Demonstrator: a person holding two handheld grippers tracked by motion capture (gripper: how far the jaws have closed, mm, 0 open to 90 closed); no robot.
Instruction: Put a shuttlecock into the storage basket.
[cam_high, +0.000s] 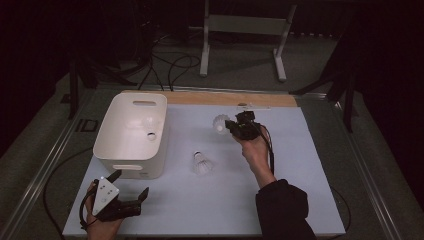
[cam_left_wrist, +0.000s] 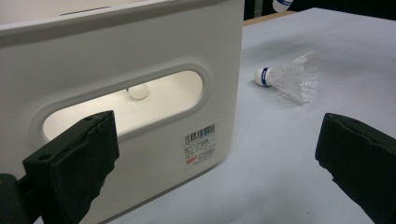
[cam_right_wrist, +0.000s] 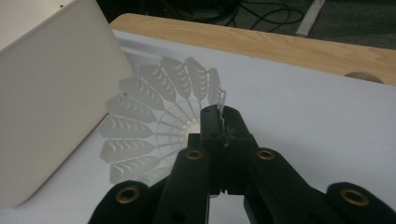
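My right gripper (cam_high: 232, 126) hangs above the far middle of the table, shut on the skirt edge of a white plastic shuttlecock (cam_high: 220, 123). In the right gripper view the closed jaws (cam_right_wrist: 219, 116) pinch the skirt's rim and the shuttlecock (cam_right_wrist: 154, 121) fans out toward the white bin (cam_right_wrist: 46, 93). A second shuttlecock (cam_high: 202, 163) lies on the table to the right of the bin (cam_high: 107, 125); it has a blue band (cam_left_wrist: 289, 79). Another shuttlecock (cam_high: 150, 125) lies inside the bin. My left gripper (cam_high: 132, 184) rests open at the front left, facing the bin's handle slot (cam_left_wrist: 140, 102).
A white mat (cam_high: 300, 170) covers the table, with a wooden strip (cam_high: 230, 98) along its far edge. Beyond it a metal stand (cam_high: 245, 30) and cables (cam_high: 170, 65) sit on the floor. The bin carries a barcode label (cam_left_wrist: 200, 144).
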